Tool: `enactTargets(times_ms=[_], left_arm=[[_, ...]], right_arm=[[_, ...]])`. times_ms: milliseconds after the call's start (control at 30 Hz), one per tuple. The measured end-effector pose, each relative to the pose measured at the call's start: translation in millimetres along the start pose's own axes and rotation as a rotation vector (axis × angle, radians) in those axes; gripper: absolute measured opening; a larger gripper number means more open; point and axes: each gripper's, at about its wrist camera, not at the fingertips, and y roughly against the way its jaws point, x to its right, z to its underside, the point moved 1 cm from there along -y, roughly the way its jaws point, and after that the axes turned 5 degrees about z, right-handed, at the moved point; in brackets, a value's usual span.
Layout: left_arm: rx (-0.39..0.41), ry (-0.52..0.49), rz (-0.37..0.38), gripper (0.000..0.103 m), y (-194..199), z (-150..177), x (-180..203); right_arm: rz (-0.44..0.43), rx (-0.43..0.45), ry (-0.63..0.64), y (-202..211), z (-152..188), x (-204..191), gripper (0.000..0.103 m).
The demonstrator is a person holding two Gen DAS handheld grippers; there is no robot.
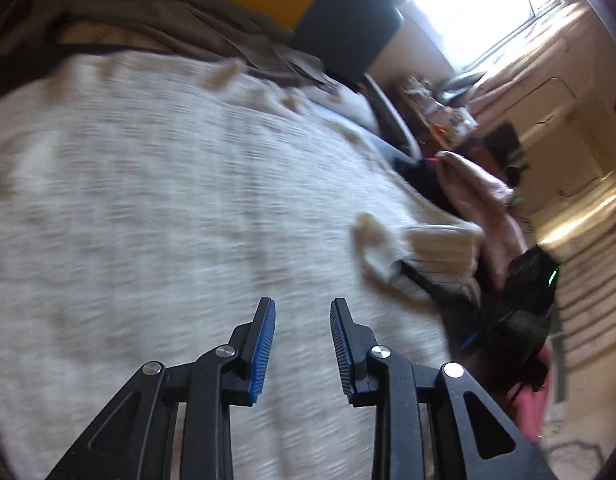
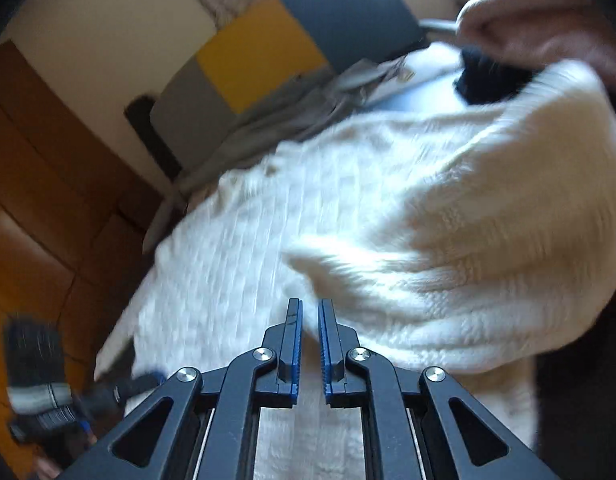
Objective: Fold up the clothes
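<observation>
A cream knit sweater (image 1: 167,200) lies spread over the bed, blurred by motion. My left gripper (image 1: 302,308) hovers over its near part, open, with nothing between the blue pads. In the right wrist view the sweater (image 2: 267,248) has a thick part folded over itself on the right (image 2: 488,240). My right gripper (image 2: 310,308) is above the sweater's near edge. Its jaws stand shut with only a thin slit and no cloth caught in it. The same gripper shows as a dark body with a green light (image 1: 528,300) at the right of the left wrist view, beside a ribbed cuff (image 1: 440,248).
A pink garment (image 2: 540,20) and a black one (image 2: 488,76) lie past the sweater's far end. A grey-brown cloth (image 1: 179,28) is bunched against a headboard of yellow (image 2: 259,52) and dark panels. A wooden wardrobe (image 2: 47,200) stands at the left, and a bright window (image 1: 480,4) at the far right.
</observation>
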Motion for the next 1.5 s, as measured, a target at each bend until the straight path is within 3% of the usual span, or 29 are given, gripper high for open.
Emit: enactTargets(times_ms=[33, 67, 167, 367, 533, 600, 667, 767, 967, 1133, 1300, 1500], left_arm=[[-0.022, 0.007, 0.021, 0.029, -10, -5, 6], [-0.047, 0.014, 0.037, 0.029, -21, -9, 11], [-0.085, 0.035, 0.052, 0.03, -48, -19, 24], [-0.134, 0.084, 0.016, 0.031, -90, -31, 32], [-0.166, 0.139, 0.035, 0.031, -107, -30, 36], [-0.161, 0.144, 0.024, 0.028, -111, -31, 38], [-0.146, 0.133, 0.027, 0.007, -114, -32, 41], [-0.123, 0.135, 0.023, 0.005, -113, -35, 42], [0.041, 0.038, 0.12, 0.005, -62, -94, 85], [0.183, -0.061, 0.084, 0.005, -7, -152, 106], [0.291, -0.071, 0.053, 0.005, 51, -179, 85], [0.351, -0.057, -0.003, 0.005, 94, -171, 39]], right_arm=[[0.001, -0.009, 0.008, -1, 4, 2, 0.017], [-0.007, -0.016, 0.008, 1, 9, 2, 0.033], [-0.043, 0.006, 0.004, 21, 21, 2, 0.051], [0.029, 0.024, 0.059, 48, 56, 13, 0.057], [-0.007, 0.08, 0.046, 49, 71, 25, 0.059], [-0.018, 0.088, 0.057, 49, 70, 24, 0.063], [-0.027, 0.095, 0.07, 49, 70, 22, 0.067], [-0.05, 0.109, 0.067, 49, 71, 24, 0.068], [-0.086, 0.112, 0.042, 48, 70, 29, 0.07], [-0.058, 0.075, 0.056, 46, 66, 23, 0.072], [-0.119, 0.038, -0.084, 46, 47, 28, 0.084], [-0.223, 0.069, -0.276, 46, 17, 46, 0.087]])
